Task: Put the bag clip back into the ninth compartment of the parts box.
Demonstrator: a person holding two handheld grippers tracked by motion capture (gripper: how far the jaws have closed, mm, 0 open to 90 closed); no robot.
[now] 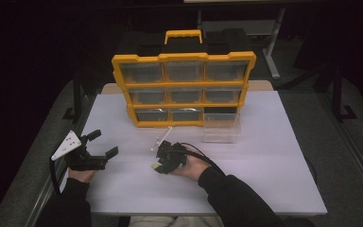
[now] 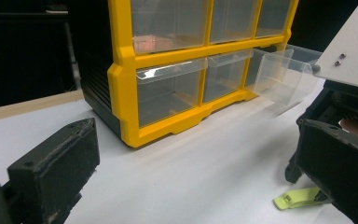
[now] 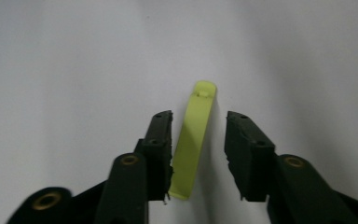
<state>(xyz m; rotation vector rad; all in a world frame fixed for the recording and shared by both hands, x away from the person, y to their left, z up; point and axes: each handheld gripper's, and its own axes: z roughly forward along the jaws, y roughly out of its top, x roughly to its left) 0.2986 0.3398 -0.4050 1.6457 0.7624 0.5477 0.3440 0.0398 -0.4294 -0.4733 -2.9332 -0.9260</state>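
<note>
Right claw (image 3: 198,140) on white table (image 1: 264,156), dark room

The high view looks forward and down; both gripper views skim the worktop (image 1: 274,156), sharing a yellow-green strip (image 3: 193,140).

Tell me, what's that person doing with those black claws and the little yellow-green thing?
A person at a white table holds a claw in each hand. The right claw is down on the table around a small yellow-green strip. The strip lies between the jaws, which are not yet clamped on it: there is a gap on one side. The left claw rests open off to the side, holding nothing. Behind stands a yellow organizer of clear drawers, with one drawer pulled out in front of it.
</note>
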